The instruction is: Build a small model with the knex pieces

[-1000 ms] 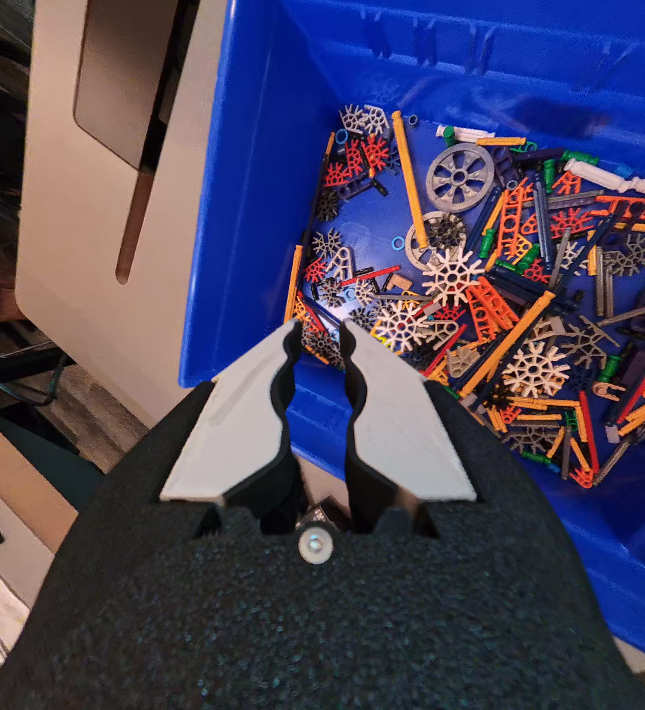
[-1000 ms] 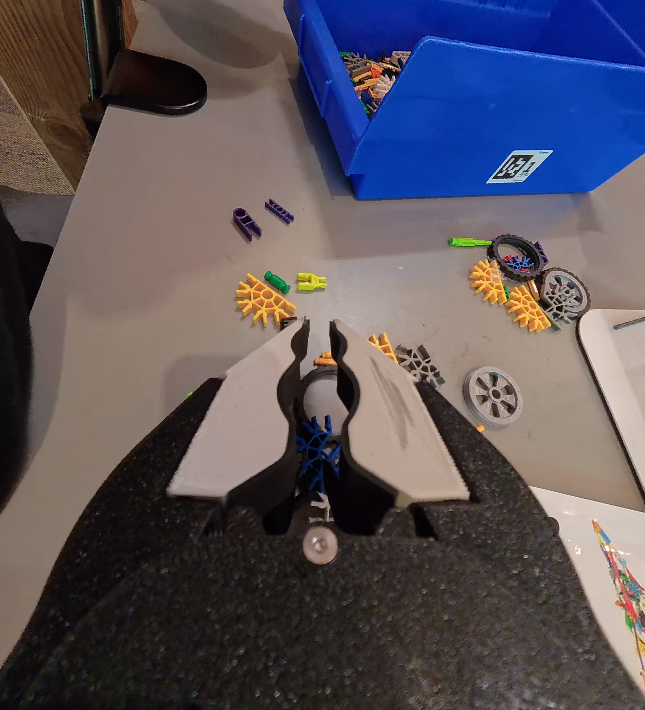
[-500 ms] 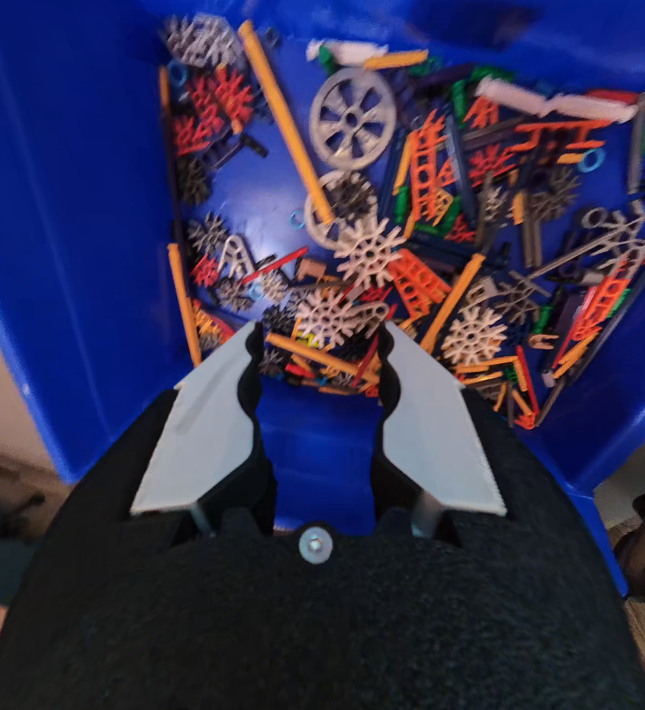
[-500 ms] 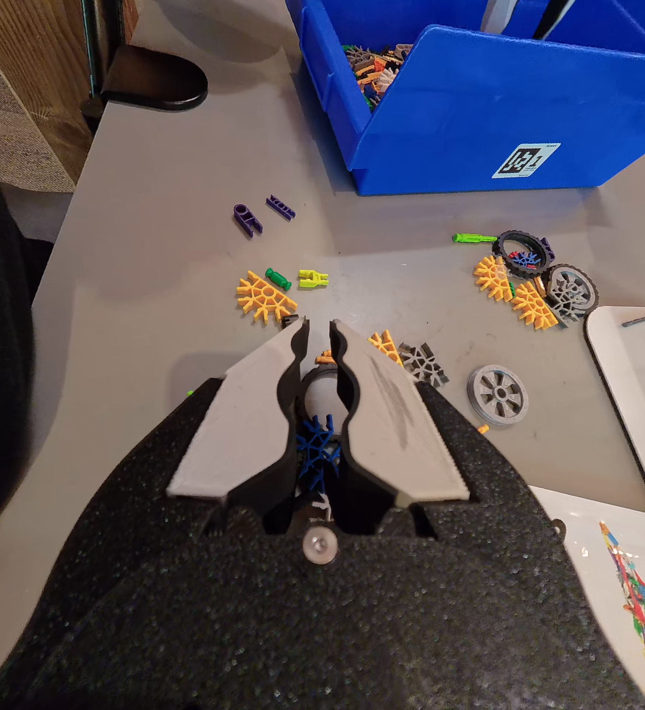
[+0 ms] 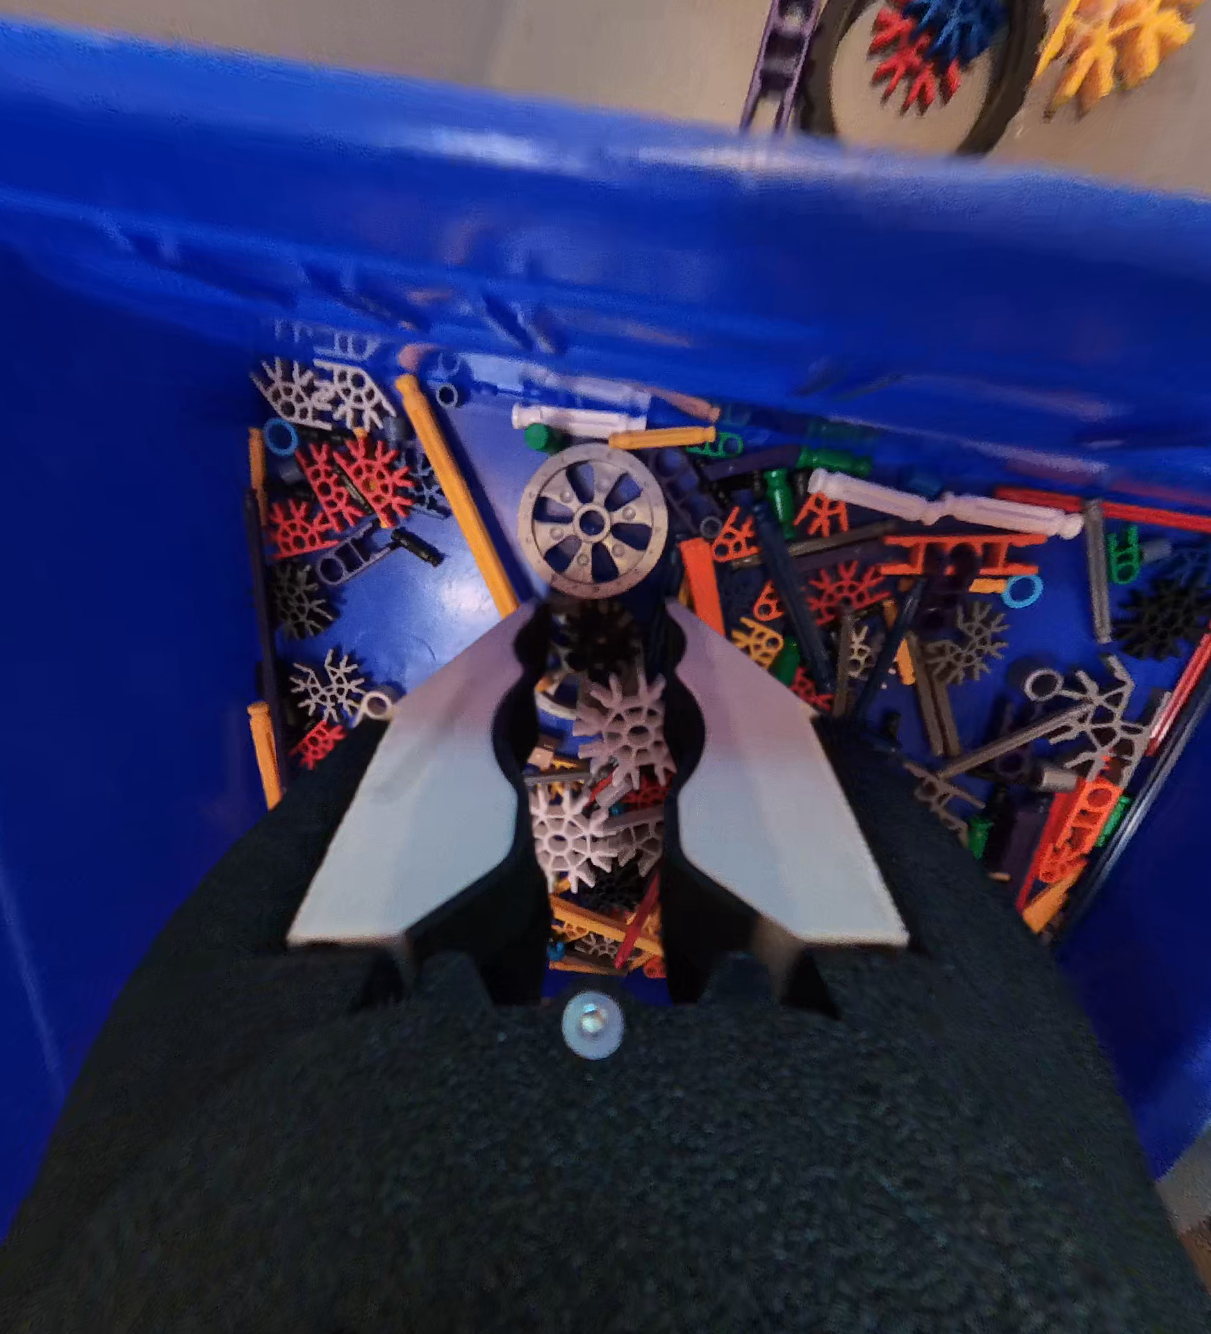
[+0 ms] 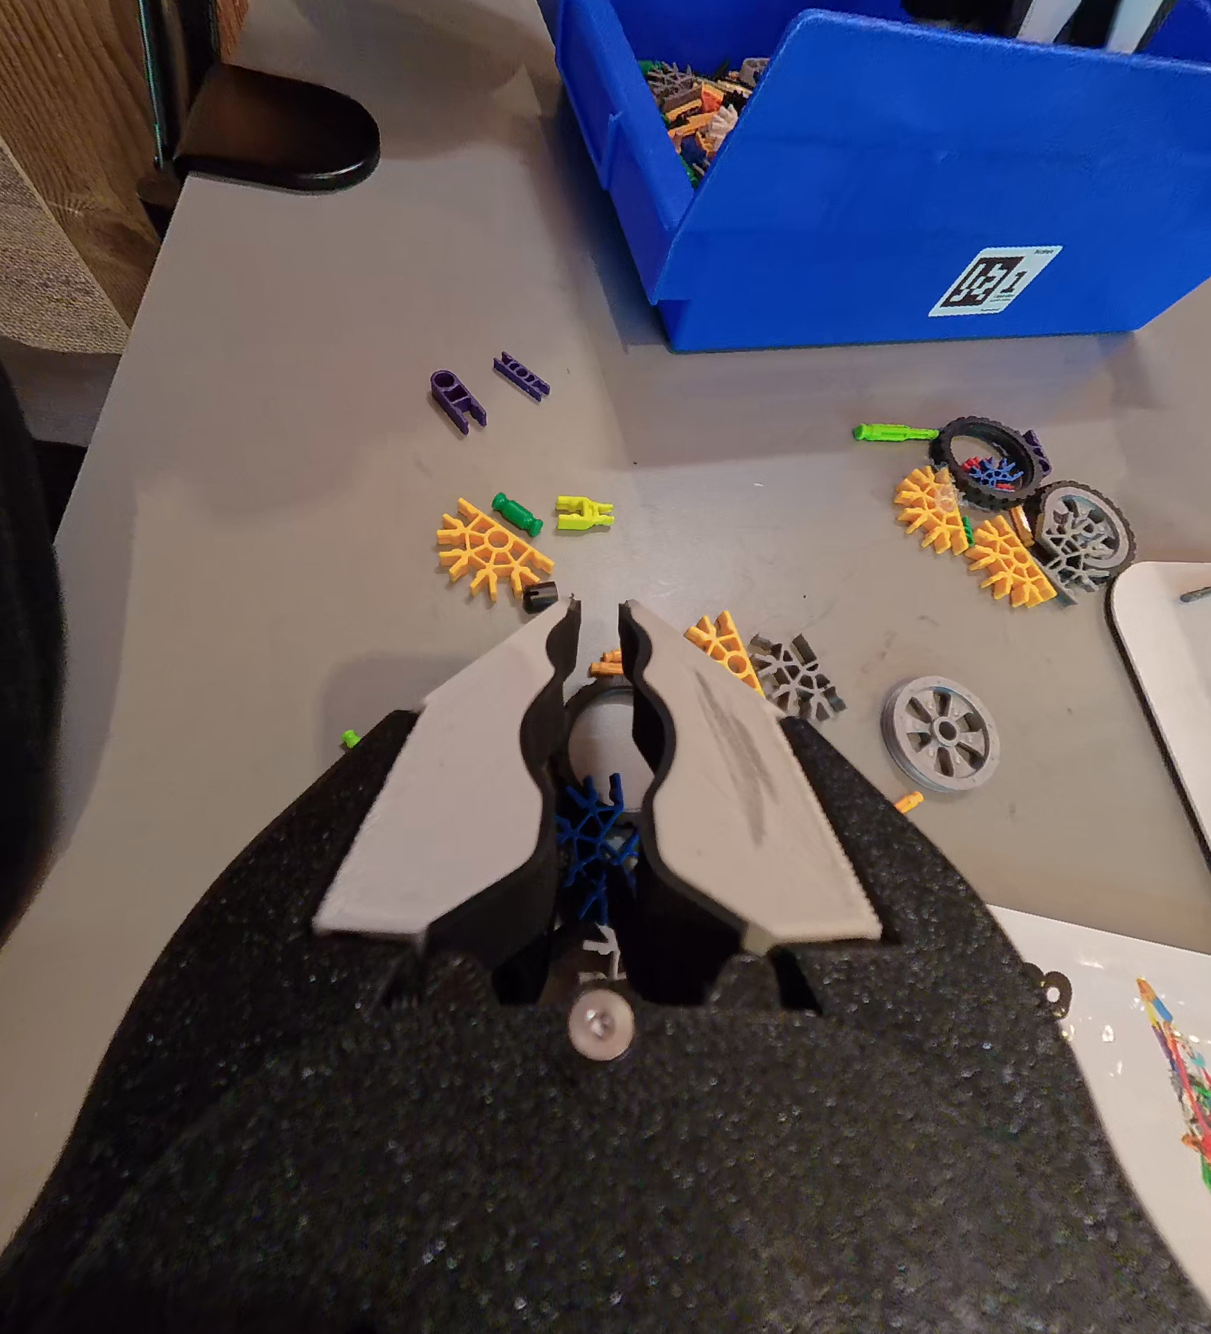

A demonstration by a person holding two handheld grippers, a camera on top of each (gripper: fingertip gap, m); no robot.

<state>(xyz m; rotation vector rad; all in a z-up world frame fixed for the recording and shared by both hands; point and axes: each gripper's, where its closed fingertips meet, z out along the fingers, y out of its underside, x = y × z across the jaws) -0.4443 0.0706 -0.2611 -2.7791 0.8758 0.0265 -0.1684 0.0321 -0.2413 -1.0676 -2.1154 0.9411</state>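
Left wrist view: the left gripper (image 5: 599,628) is reaching down into a deep blue plastic bin (image 5: 118,577), its jaws spread apart and holding nothing. It is hanging over a heap of small plastic construction-toy rods and snowflake-shaped connectors. Its tips are nearest a grey spoked plastic wheel (image 5: 591,521); white snowflake connectors (image 5: 620,725) are showing in the gap between the jaws.

Right wrist view: the right gripper (image 6: 599,613) is angling down low over the grey desk (image 6: 313,404), well apart from the bin. Its jaws are nearly together, apparently clenched on a black rubber tyre with a blue snowflake connector (image 6: 595,830) inside. A yellow fan-shaped connector (image 6: 490,552) and a small black cylinder (image 6: 539,597) are lying just beyond the tips.
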